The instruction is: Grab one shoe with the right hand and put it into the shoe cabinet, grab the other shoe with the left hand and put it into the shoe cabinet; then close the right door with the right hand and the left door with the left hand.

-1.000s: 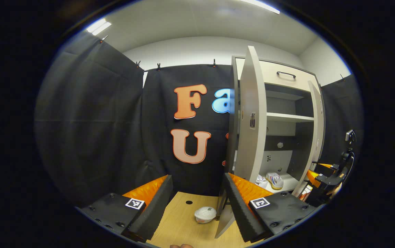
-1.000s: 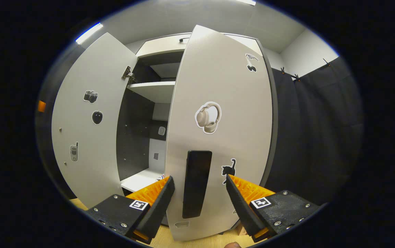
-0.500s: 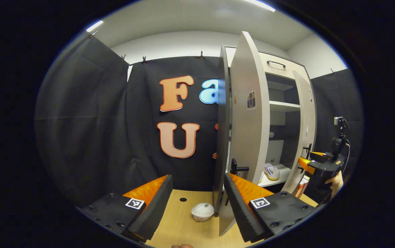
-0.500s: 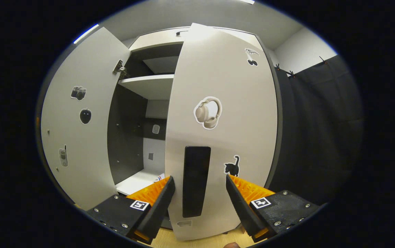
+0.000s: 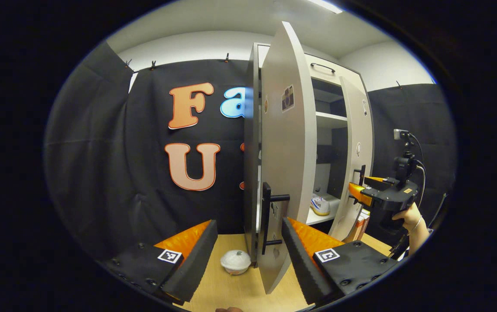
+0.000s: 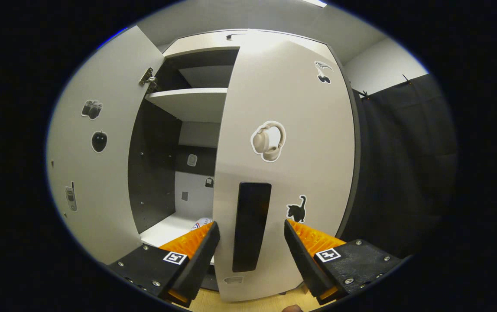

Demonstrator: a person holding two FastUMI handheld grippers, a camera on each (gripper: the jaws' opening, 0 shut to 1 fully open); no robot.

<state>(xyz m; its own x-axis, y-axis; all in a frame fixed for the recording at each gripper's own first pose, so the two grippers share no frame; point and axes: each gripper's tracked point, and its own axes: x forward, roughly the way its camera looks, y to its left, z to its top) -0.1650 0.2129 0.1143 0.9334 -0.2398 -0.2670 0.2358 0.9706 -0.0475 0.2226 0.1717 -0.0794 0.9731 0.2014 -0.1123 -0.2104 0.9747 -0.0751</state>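
Observation:
The shoe cabinet [image 5: 317, 99] stands with both doors partly open. In the left gripper view its left door [image 5: 285, 143] is nearly edge on, and that door's black handle [image 5: 269, 219] sits just ahead between the fingers of my open left gripper [image 5: 248, 236]. A white shoe [image 5: 319, 204] rests on the bottom shelf. Farther right, a hand holds my right gripper [image 5: 354, 193] at the right door [image 5: 356, 147]. In the right gripper view my open right gripper [image 6: 250, 234] straddles the right door's black handle [image 6: 250, 232] without pressing it. A shoe tip [image 6: 200, 225] peeks past the door.
A white lidded bowl [image 5: 235, 261] lies on the wooden floor [image 5: 231, 290] beside the left door's foot. Black cloth hangs behind and to both sides. The left door [image 6: 96, 143], with stickers, stands wide at the left of the right gripper view.
My left gripper has swung right and closer to the left door, bringing its handle between the fingers. The right door has turned further toward the cabinet with my right gripper at its handle.

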